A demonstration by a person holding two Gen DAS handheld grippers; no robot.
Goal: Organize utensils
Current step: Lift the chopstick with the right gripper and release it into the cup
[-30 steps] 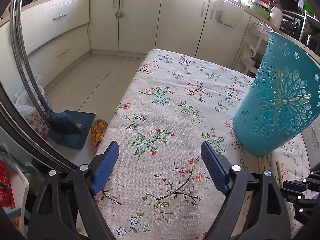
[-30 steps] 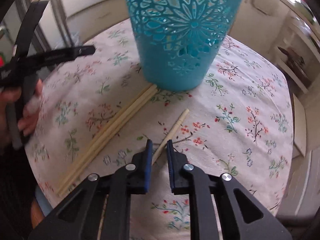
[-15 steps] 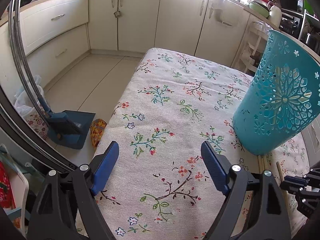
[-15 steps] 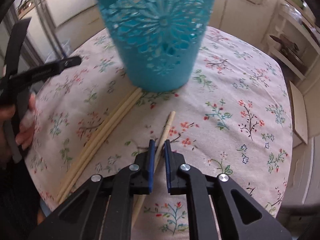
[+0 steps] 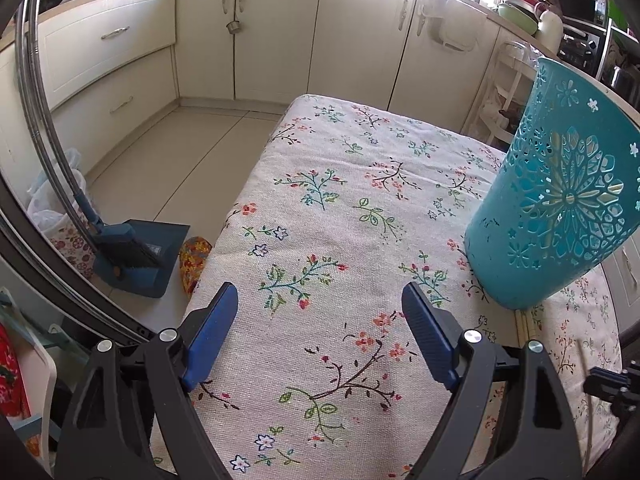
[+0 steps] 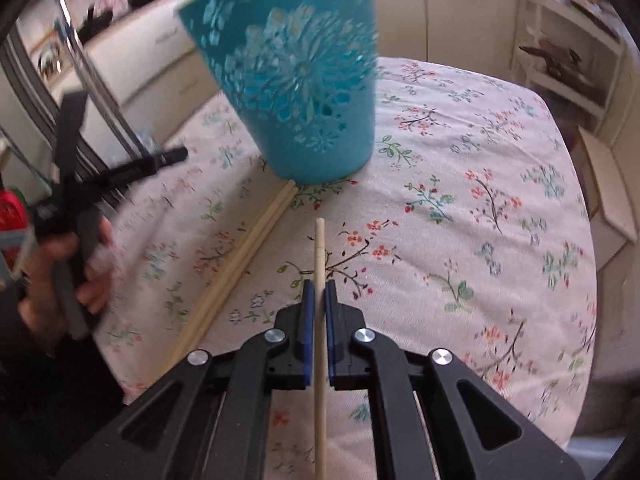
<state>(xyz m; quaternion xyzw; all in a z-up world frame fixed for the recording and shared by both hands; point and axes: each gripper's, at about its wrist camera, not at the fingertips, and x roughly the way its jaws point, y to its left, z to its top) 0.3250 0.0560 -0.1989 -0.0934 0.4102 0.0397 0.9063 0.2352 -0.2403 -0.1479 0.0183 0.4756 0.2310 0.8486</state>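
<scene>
Right wrist view: my right tool [image 6: 316, 294] is pinching one chopstick [image 6: 319, 248], lifting it off the tabletop [image 6: 460, 208]. Left tool [image 5: 320, 312] is hanging spread, empty. Next I'm tipping it upright into the teal holder [image 6: 296, 80]; three more chopsticks [image 6: 248, 248] are waiting beside it.

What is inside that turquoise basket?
Through the turquoise basket's cut-out wall a pale stick-like shape shows faintly; what it is stays unclear. The bottom is hidden by the solid lower wall.
</scene>
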